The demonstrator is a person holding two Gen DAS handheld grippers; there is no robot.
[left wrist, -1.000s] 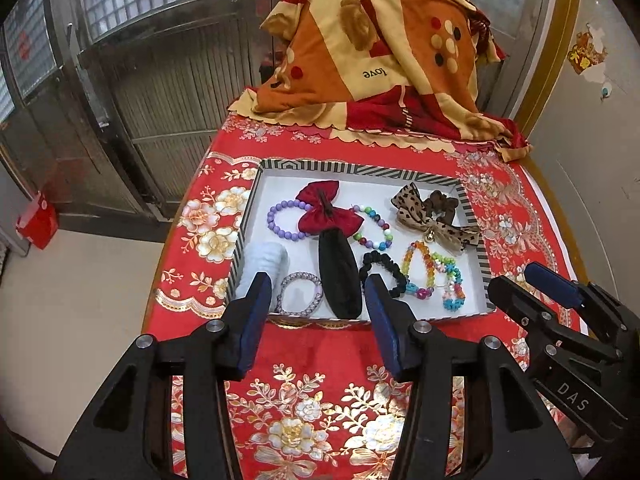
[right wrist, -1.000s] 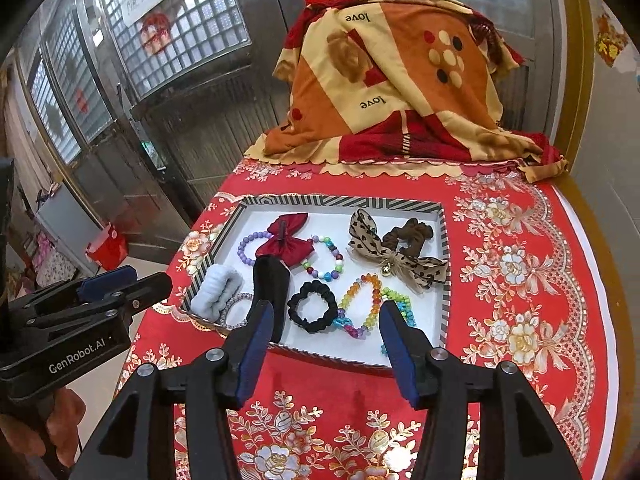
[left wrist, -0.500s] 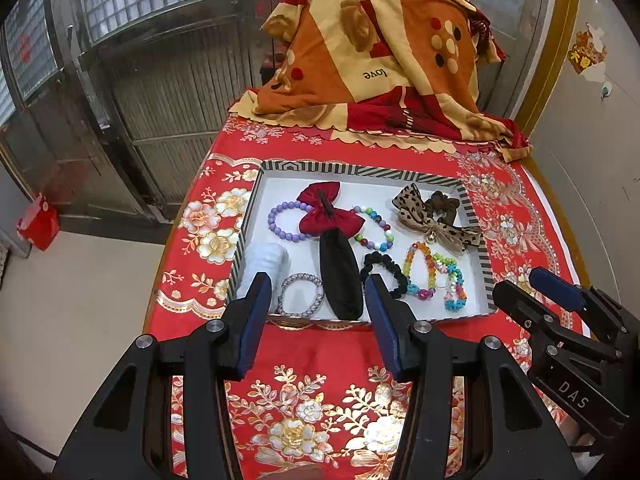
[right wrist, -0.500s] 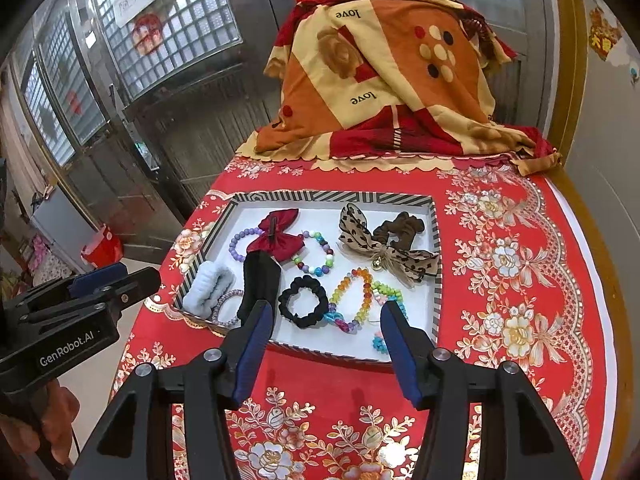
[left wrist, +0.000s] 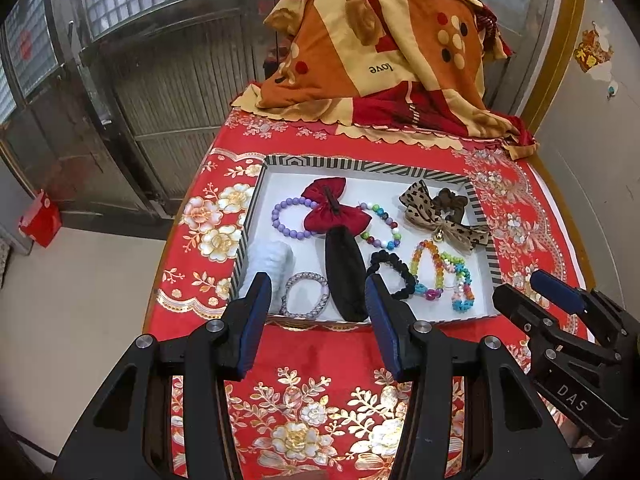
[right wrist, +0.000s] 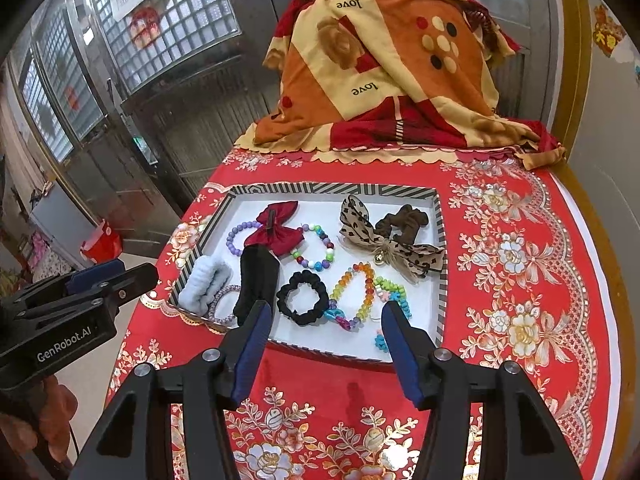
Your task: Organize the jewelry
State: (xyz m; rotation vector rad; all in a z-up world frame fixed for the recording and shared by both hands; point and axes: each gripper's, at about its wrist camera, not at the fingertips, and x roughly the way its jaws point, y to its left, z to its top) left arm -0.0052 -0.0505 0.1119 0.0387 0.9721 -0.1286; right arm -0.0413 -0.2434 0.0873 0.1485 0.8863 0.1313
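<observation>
**Both tools poised over a crowded jewelry tray**

The striped-rim tray [right wrist: 440, 240] lay on the red floral desk [right wrist: 520, 280], packed with bracelets, scrunchies and bows. Just before its near rim, the left tool [left wrist: 316, 300] and right tool [right wrist: 326, 324] hovered released, nothing between their fingers. Within the tray, the red bow [right wrist: 276, 232] overlapped a purple bead bracelet [right wrist: 236, 236], so a careless pinch would likely snag both. Beyond the tray sat an orange blanket [right wrist: 380, 72], against glass-block windows.
</observation>
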